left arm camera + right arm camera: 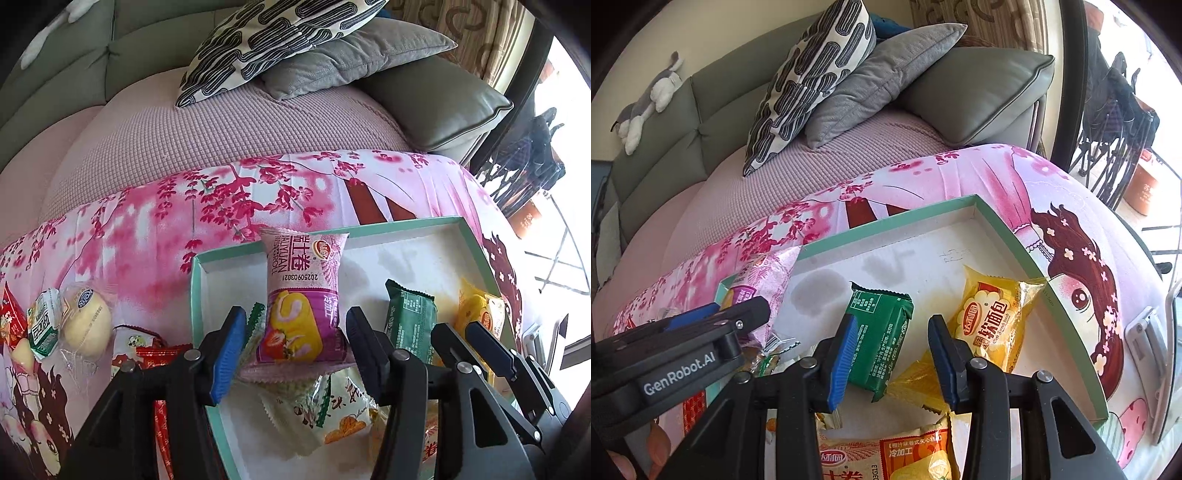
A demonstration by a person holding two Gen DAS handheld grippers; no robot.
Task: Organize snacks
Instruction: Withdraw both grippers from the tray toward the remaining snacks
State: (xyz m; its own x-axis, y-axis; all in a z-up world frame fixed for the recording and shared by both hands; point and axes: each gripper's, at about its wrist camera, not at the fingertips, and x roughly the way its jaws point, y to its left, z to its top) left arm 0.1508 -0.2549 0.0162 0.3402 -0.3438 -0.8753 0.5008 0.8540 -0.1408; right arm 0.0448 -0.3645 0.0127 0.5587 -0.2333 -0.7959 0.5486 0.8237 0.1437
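Observation:
A shallow mint-rimmed tray [369, 226] [886, 218] with a white floor lies on the pink floral cloth. A pink Swiss-roll packet [303, 280] [768, 280] leans on the tray's left part. My left gripper [295, 314] [746, 310] is open around it, with a gap at each pad. A green packet [882, 339] [410, 321] lies on the tray floor between the fingers of my right gripper [892, 321] [461, 332]. It touches the left pad [842, 354], but the right one stands apart, so the gripper is open. A yellow bread packet [990, 325] [476, 314] lies to the right.
More packets lie in the tray's near part [332, 406] [886, 458]. Loose snacks sit on the cloth left of the tray: a round bun [86, 325], a green-white packet [44, 325] and red packets [155, 354]. Behind is a sofa with cushions [831, 74].

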